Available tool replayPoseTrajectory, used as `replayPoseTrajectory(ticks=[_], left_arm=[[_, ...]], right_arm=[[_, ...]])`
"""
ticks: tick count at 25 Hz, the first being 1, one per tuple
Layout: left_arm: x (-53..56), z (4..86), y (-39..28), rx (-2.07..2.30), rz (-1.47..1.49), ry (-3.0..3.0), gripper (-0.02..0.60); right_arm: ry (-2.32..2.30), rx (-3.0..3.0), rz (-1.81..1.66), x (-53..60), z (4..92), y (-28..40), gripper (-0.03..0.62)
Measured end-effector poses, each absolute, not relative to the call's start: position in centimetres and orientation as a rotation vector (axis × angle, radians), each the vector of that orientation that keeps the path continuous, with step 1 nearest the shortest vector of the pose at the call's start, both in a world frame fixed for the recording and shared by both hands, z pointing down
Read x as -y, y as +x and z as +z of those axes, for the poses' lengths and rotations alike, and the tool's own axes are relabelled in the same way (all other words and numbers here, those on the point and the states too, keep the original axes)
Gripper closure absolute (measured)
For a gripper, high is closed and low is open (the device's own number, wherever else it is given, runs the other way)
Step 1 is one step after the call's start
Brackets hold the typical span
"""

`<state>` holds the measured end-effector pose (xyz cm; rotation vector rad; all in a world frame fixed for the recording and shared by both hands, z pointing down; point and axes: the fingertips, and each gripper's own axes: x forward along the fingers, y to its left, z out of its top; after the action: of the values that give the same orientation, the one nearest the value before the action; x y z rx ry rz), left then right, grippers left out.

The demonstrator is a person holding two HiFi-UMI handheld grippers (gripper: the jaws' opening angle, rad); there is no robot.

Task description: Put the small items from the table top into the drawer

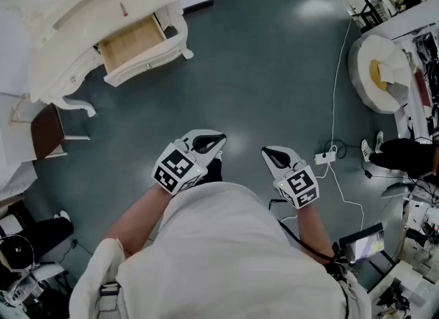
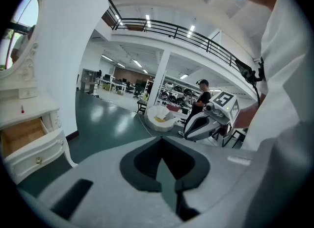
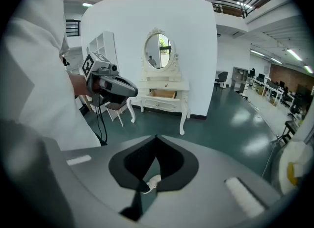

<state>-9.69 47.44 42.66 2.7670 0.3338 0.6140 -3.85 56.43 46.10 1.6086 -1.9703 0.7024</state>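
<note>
The white dressing table point(image 1: 75, 16) stands at the far upper left, its wooden drawer point(image 1: 134, 42) pulled open. A small red item point(image 1: 124, 9) lies on the table top. Both grippers hang close to my body over the grey floor, well away from the table. My left gripper point(image 1: 219, 140) is shut with nothing in it, and so is my right gripper point(image 1: 267, 151). In the left gripper view my left gripper point(image 2: 162, 141) has its jaws closed together, the drawer point(image 2: 22, 134) far off to the left. In the right gripper view my right gripper point(image 3: 157, 139) faces the table point(image 3: 162, 92).
A brown stool point(image 1: 46, 131) stands beside the table. A white round seat point(image 1: 377, 71) is at the right. A power strip with its cable point(image 1: 324, 157) lies on the floor near my right gripper. Another person's legs point(image 1: 405, 153) show at the right edge.
</note>
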Motion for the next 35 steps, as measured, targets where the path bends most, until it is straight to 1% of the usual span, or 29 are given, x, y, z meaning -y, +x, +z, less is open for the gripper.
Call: replayPoseTrajectory(ticks=[8, 14, 20, 21, 22, 25, 28, 31, 35], left_arm=[[-39.3, 42.2, -5.1, -0.243, 0.548, 2.775, 0.581], [-34.2, 41.6, -4.6, -0.119, 0.524, 2.791, 0.581], [-27.7, 43.0, -3.0, 0.128, 0.524, 2.742, 0.581], [-26.6, 43.2, -2.7, 0.172, 0.525, 2.733, 0.581], [-25.4, 43.4, -2.4, 0.212, 0.526, 2.728, 0.58], [-21.1, 44.0, -1.2, 0.315, 0.533, 2.719, 0.58], [-15.2, 44.8, 0.0, 0.462, 0.538, 2.662, 0.576], [-9.2, 45.3, 1.5, 0.623, 0.551, 2.595, 0.542], [-2.5, 46.1, 3.0, 0.808, 0.594, 2.529, 0.543]], right_arm=[[1.517, 1.989, 0.636, -47.3, 45.5, 1.1, 0.594], [1.416, 2.063, 0.569, -40.1, 44.9, 2.3, 0.594], [1.264, 2.156, 0.547, -32.7, 46.0, 5.3, 0.592], [1.241, 2.17, 0.539, -31.4, 46.3, 5.8, 0.591], [1.219, 2.184, 0.528, -30.1, 46.4, 6.3, 0.561], [1.158, 2.229, 0.522, -25.6, 47.1, 8.2, 0.528], [1.071, 2.272, 0.502, -19.4, 47.9, 10.6, 0.526], [0.98, 2.322, 0.453, -12.8, 47.8, 13.3, 0.526], [0.905, 2.388, 0.435, -6.3, 48.5, 17.0, 0.533]])
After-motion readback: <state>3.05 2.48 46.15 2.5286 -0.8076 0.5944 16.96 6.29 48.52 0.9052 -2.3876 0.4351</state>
